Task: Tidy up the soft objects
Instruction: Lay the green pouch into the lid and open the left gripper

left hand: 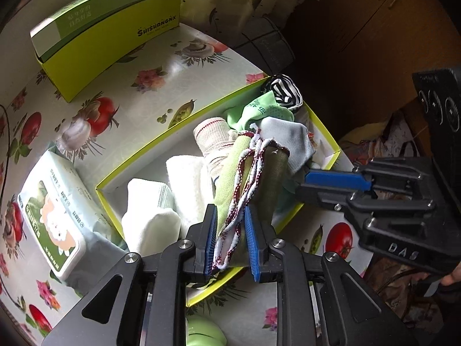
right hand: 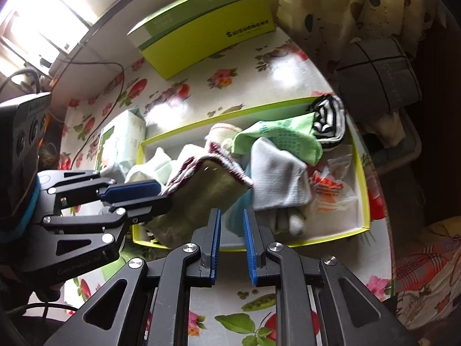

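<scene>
An olive-green cloth (left hand: pixel 247 178) with red-and-white corded trim stands between the blue pads of my left gripper (left hand: pixel 230 240), which is shut on it over the near edge of a shallow yellow-green box (left hand: pixel 173 128). In the box lie white socks (left hand: pixel 149 216), a beige roll (left hand: pixel 213 135), a green sock (left hand: pixel 259 112), a grey sock (left hand: pixel 285 135) and a striped one (left hand: pixel 283 89). My right gripper (right hand: pixel 232 243) hovers over the box's front rim (right hand: pixel 363 190), narrowly open and holding nothing. From its view, the left gripper (right hand: pixel 149 196) holds the cloth (right hand: pixel 207 184) up from the left.
A tall green box (left hand: pixel 115 37) stands at the back of the flowered tablecloth (left hand: pixel 138 109). A wet-wipes pack (left hand: pixel 54 216) lies left of the shallow box. A dark grey bag (right hand: pixel 377 72) sits at the table's far right corner. A plastic wrapper (right hand: pixel 331 184) lies in the box.
</scene>
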Demonstrator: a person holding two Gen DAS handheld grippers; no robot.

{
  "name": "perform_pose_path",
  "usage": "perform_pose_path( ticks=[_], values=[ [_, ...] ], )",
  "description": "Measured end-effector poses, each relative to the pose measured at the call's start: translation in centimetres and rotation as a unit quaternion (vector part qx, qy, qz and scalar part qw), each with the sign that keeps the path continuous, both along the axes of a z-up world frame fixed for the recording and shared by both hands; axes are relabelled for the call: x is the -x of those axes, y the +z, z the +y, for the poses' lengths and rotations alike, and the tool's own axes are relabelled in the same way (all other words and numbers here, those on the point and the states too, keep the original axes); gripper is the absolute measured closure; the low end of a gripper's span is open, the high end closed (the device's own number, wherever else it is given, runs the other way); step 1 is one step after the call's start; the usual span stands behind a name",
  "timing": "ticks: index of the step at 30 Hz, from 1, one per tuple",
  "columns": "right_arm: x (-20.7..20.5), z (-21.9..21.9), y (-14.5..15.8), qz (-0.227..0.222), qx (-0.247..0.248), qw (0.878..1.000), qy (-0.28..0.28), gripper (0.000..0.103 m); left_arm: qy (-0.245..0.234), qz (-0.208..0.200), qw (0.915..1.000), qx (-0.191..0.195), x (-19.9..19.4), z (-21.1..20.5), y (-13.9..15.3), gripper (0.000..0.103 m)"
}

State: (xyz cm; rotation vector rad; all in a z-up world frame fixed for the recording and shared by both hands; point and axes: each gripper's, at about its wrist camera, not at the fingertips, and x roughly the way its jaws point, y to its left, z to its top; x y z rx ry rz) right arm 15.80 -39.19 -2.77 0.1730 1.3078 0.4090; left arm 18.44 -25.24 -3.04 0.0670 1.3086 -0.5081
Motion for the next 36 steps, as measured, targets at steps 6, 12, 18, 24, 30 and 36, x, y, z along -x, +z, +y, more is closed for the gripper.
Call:
perform_pose_path(
  ticks=[6,12,18,24,30,36],
  values=[
    [-0.7,0.5,1.6,-0.034,-0.001,0.999,-0.009,0.087,0.038,0.009,0.9991,0.015,0.5,1.7,0.4,0.082],
    [-3.2,0.1,2.5,-0.058,0.005,0.998,-0.008,0.086,0.047,0.035,0.9969,0.052,1.4,2.2,0.6,0.082],
    [-4.2,1.2,0.3,-0.026,0.021,0.999,0.029,0.087,0.054,0.056,0.9964,0.034,1.6,1.5,-0.8,0.083],
    [-2.0,1.1,-1.2,0.006,0.024,0.999,0.046,0.087,0.088,0.057,0.9942,0.023,0.6,2.4,-1.6,0.083],
    [-0.5,0.7,-1.7,0.021,0.02,0.999,0.034,0.087,0.09,0.055,0.9942,0.019,0.4,2.2,-1.7,0.083],
    [-0.7,0.9,0.4,0.0,0.01,0.999,0.031,0.087,0.104,0.051,0.9924,0.04,1.2,3.2,-0.5,0.083]
  ],
)
